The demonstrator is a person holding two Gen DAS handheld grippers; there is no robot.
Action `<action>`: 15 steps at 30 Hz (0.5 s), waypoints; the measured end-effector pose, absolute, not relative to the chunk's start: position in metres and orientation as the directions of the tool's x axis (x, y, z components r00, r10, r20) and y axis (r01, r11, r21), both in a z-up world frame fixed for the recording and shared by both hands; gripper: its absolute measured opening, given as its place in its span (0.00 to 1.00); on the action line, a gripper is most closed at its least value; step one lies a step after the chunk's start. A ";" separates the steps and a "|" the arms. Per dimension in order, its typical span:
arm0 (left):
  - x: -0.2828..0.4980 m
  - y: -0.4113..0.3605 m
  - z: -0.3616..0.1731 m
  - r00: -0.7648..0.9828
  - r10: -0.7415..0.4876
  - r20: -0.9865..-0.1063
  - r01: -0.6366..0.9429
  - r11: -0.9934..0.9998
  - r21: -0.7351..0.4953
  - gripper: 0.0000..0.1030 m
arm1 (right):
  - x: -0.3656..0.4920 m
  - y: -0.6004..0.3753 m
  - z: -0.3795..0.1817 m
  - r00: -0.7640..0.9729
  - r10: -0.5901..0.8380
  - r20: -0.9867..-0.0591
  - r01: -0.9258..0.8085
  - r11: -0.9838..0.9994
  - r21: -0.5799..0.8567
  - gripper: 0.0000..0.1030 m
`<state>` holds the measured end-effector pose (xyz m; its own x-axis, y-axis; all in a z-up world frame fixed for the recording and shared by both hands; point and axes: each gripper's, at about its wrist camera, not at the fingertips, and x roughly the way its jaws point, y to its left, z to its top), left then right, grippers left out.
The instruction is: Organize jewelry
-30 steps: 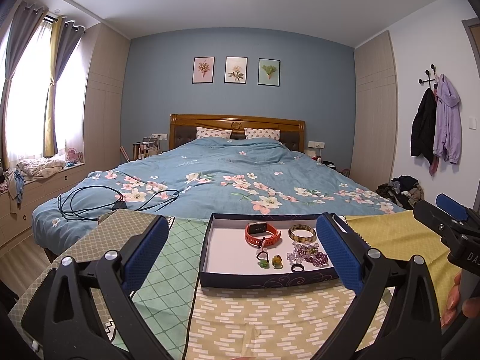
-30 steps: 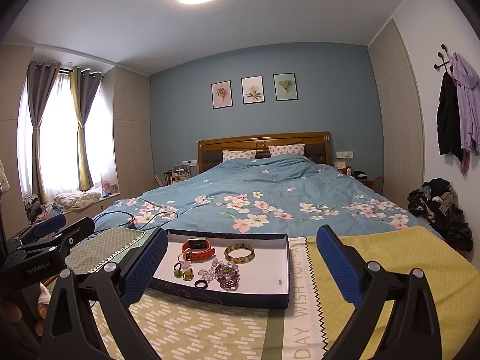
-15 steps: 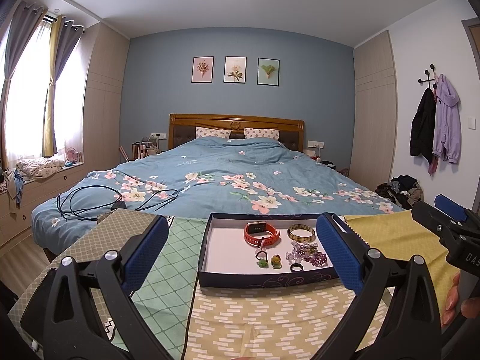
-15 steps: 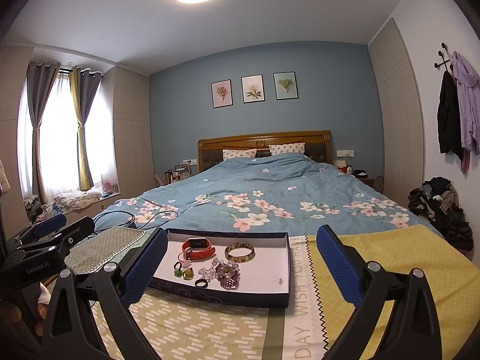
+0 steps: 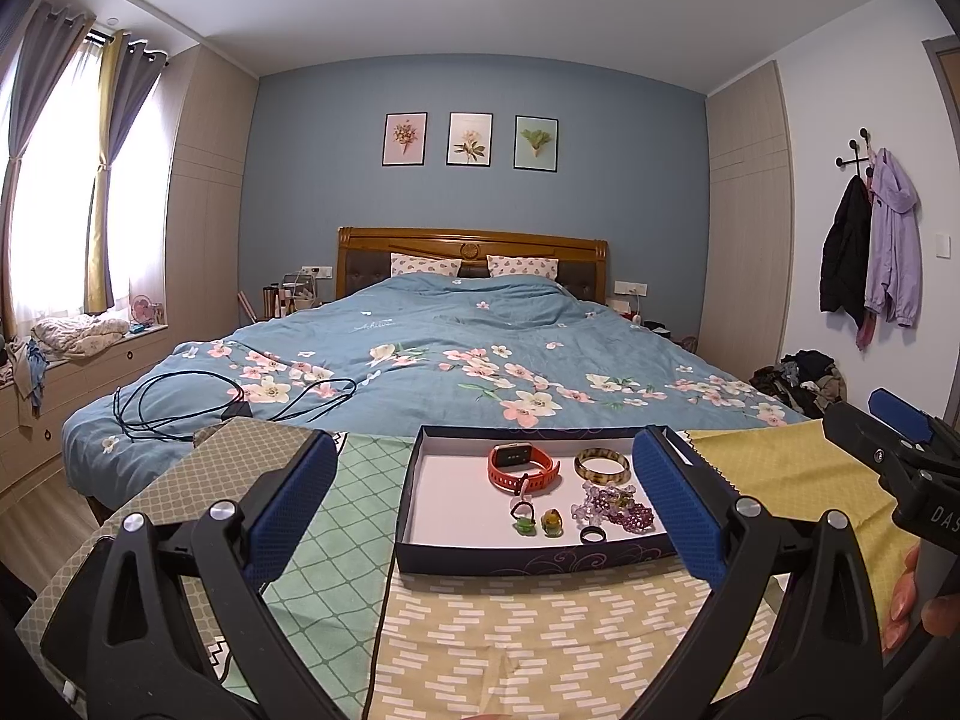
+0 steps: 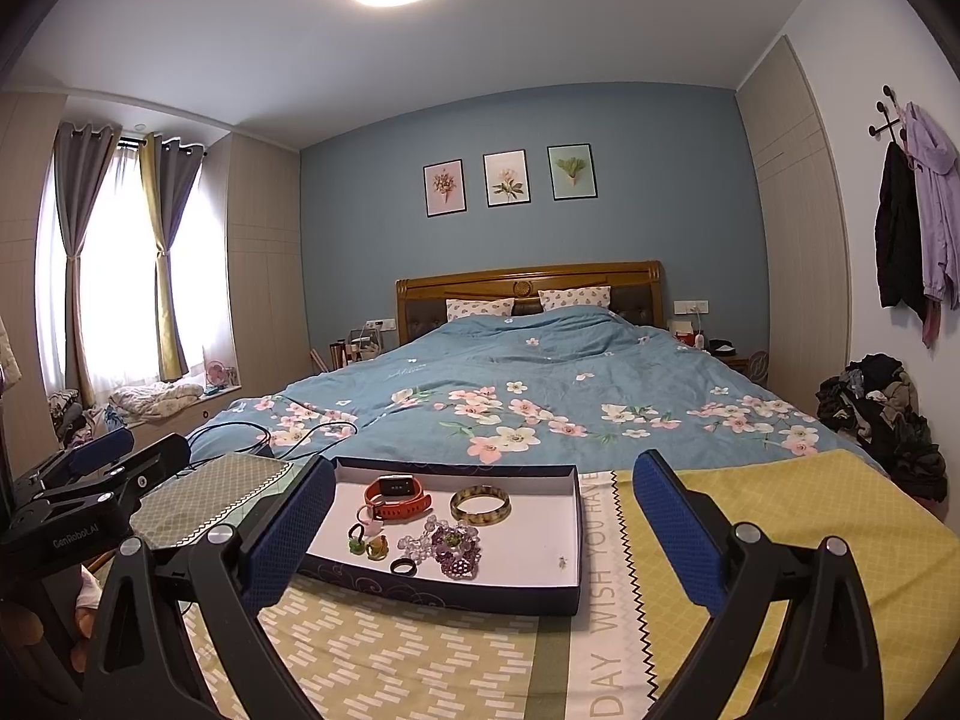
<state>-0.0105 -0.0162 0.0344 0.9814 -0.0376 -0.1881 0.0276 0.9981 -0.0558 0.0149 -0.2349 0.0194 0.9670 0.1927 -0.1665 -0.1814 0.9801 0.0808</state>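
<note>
A dark blue shallow box (image 5: 456, 555) (image 6: 576, 516) with a white floor lies on patterned cloths at the foot of the bed. In it lie an orange watch (image 5: 521, 465) (image 6: 396, 498), a brown bangle (image 5: 602, 465) (image 6: 480, 504), a purple bead cluster (image 5: 618, 507) (image 6: 450, 543), two green rings (image 5: 537, 522) (image 6: 366, 543) and a black ring (image 5: 592, 535) (image 6: 402, 567). My left gripper (image 5: 480, 498) is open and empty, above the cloth in front of the box. My right gripper (image 6: 480, 516) is open and empty, likewise short of the box.
The cloths are a yellow brick-pattern one (image 5: 528, 630), a green lattice one (image 5: 336, 540), a grey one (image 5: 240, 450) and a yellow one (image 6: 780, 516). A black cable (image 5: 198, 402) lies on the blue floral duvet (image 5: 480, 360). Clothes are piled by the right wall (image 6: 882, 414).
Almost nothing: both views drift very slightly. Both grippers stay open and the jewelry has not moved.
</note>
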 end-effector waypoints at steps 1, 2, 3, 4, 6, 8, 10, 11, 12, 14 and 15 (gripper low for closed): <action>-0.010 -0.016 0.035 0.981 -0.038 -0.189 0.028 0.998 -0.056 0.94 | 0.015 -0.235 0.019 0.968 0.191 -0.165 -0.180 0.980 0.082 0.93; -0.011 -0.016 0.035 0.981 -0.038 -0.188 0.028 0.998 -0.055 0.94 | 0.014 -0.235 0.020 0.968 0.191 -0.163 -0.179 0.980 0.083 0.93; -0.011 -0.016 0.035 0.982 -0.037 -0.188 0.028 0.998 -0.054 0.94 | 0.014 -0.235 0.020 0.968 0.192 -0.163 -0.180 0.980 0.085 0.93; -0.012 -0.017 0.035 0.982 -0.037 -0.188 0.027 0.998 -0.053 0.94 | 0.014 -0.235 0.020 0.968 0.189 -0.163 -0.177 0.981 0.083 0.93; -0.011 -0.016 0.035 0.981 -0.038 -0.188 0.028 0.998 -0.056 0.94 | 0.014 -0.235 0.020 0.968 0.190 -0.164 -0.178 0.980 0.083 0.93; -0.011 -0.016 0.035 0.981 -0.038 -0.188 0.028 0.998 -0.055 0.94 | 0.013 -0.235 0.020 0.968 0.189 -0.163 -0.178 0.981 0.083 0.93; -0.011 -0.016 0.036 0.981 -0.039 -0.189 0.028 0.998 -0.057 0.94 | 0.014 -0.235 0.020 0.968 0.191 -0.164 -0.179 0.980 0.083 0.93; -0.011 -0.016 0.035 0.981 -0.038 -0.189 0.028 0.998 -0.055 0.94 | 0.014 -0.235 0.020 0.968 0.191 -0.165 -0.179 0.980 0.083 0.93; -0.011 -0.016 0.035 0.981 -0.038 -0.188 0.028 0.998 -0.055 0.94 | 0.014 -0.235 0.020 0.968 0.191 -0.165 -0.180 0.980 0.083 0.93; -0.011 -0.016 0.035 0.981 -0.039 -0.189 0.029 0.998 -0.055 0.94 | 0.014 -0.235 0.020 0.968 0.191 -0.165 -0.179 0.980 0.083 0.93; -0.011 -0.016 0.035 0.981 -0.039 -0.189 0.029 0.998 -0.055 0.94 | 0.014 -0.235 0.020 0.967 0.192 -0.166 -0.180 0.980 0.085 0.93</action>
<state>-0.0112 -0.0161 0.0351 0.9812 -0.0386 -0.1889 0.0288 0.9981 -0.0547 0.0142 -0.2348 0.0202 0.9673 0.1921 -0.1659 -0.1800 0.9800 0.0850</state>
